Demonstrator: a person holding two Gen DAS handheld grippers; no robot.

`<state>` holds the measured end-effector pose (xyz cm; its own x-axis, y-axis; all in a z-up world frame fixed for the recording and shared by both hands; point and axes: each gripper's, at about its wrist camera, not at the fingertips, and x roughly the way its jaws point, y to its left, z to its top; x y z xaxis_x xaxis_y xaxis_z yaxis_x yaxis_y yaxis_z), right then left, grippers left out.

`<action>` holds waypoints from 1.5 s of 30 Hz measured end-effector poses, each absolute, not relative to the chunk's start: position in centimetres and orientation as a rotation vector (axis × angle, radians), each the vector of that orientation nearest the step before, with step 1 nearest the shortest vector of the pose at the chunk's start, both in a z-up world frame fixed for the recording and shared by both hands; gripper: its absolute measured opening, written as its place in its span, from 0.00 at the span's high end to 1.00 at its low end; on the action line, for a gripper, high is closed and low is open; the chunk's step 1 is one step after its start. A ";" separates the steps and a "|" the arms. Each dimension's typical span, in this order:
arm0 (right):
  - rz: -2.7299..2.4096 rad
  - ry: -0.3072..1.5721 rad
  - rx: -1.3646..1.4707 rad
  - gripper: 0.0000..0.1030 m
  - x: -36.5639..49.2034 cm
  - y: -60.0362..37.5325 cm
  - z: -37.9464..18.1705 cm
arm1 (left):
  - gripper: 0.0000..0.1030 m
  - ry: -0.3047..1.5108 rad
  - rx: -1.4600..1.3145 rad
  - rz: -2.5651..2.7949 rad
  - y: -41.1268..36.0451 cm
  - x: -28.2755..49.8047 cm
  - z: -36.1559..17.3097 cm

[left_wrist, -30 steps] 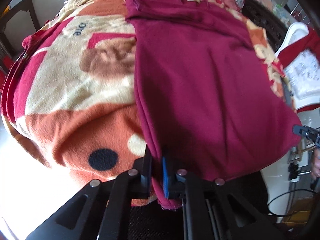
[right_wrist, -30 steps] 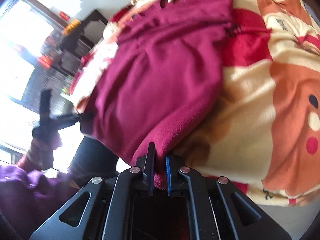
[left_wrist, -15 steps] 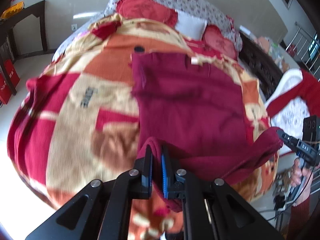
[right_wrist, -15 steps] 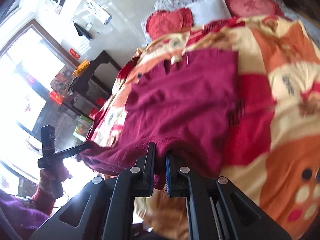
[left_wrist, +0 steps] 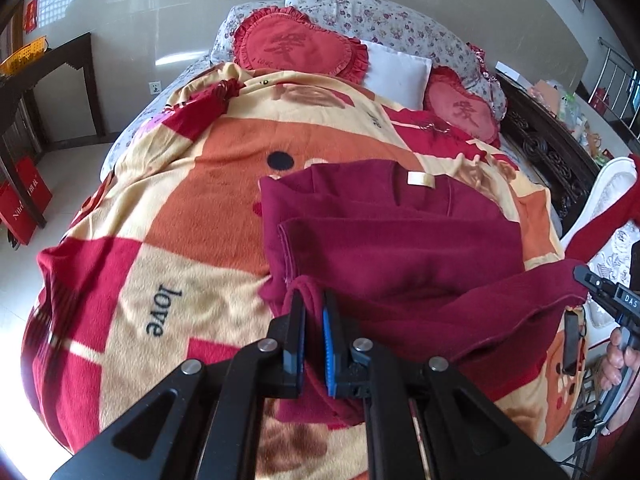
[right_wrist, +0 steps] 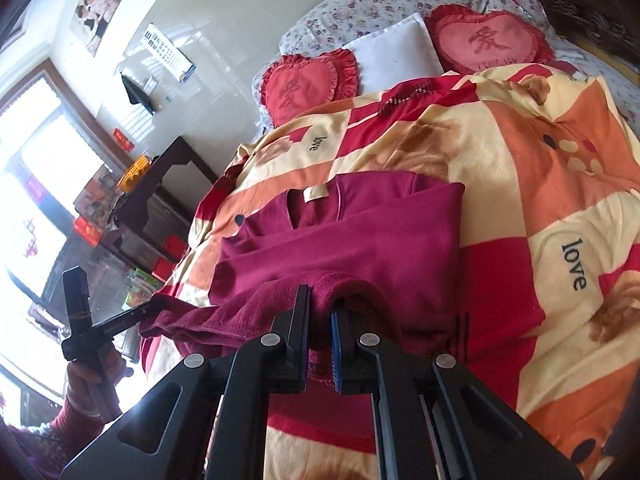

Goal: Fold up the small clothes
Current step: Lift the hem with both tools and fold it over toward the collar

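The maroon top (left_wrist: 400, 248) looks like matt, fuzzy fleece; the blanket (left_wrist: 168, 208) is plush cloth; the wall (left_wrist: 168, 12) is seemingly glossy tile.

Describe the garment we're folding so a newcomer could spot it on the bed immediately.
Find the big orange, cream and red blanket that covers the bed. On it lies a plain maroon top with a cream label at its neckline; both grippers pinch its near hem. It is the only unpatterned dark red fabric there.

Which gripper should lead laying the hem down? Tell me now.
Neither: left gripper and right gripper each pinch a corner of the maroon shirt, equally short of its collar. Probably move both together.
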<state>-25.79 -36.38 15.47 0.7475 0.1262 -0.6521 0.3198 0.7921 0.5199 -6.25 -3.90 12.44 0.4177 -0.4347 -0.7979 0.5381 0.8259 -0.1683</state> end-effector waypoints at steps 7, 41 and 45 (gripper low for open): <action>-0.126 0.741 0.650 1.00 -25.1 -36.5 15.1 | 0.93 0.960 0.139 -0.600 -4.6 -5.6 12.0; -0.329 0.793 0.629 1.00 -14.0 -43.0 9.8 | 0.92 1.000 0.143 -0.482 -12.2 5.6 7.0; -0.339 0.812 0.645 1.00 -12.5 -43.9 8.5 | 0.87 1.014 0.106 -0.501 -12.4 6.5 6.4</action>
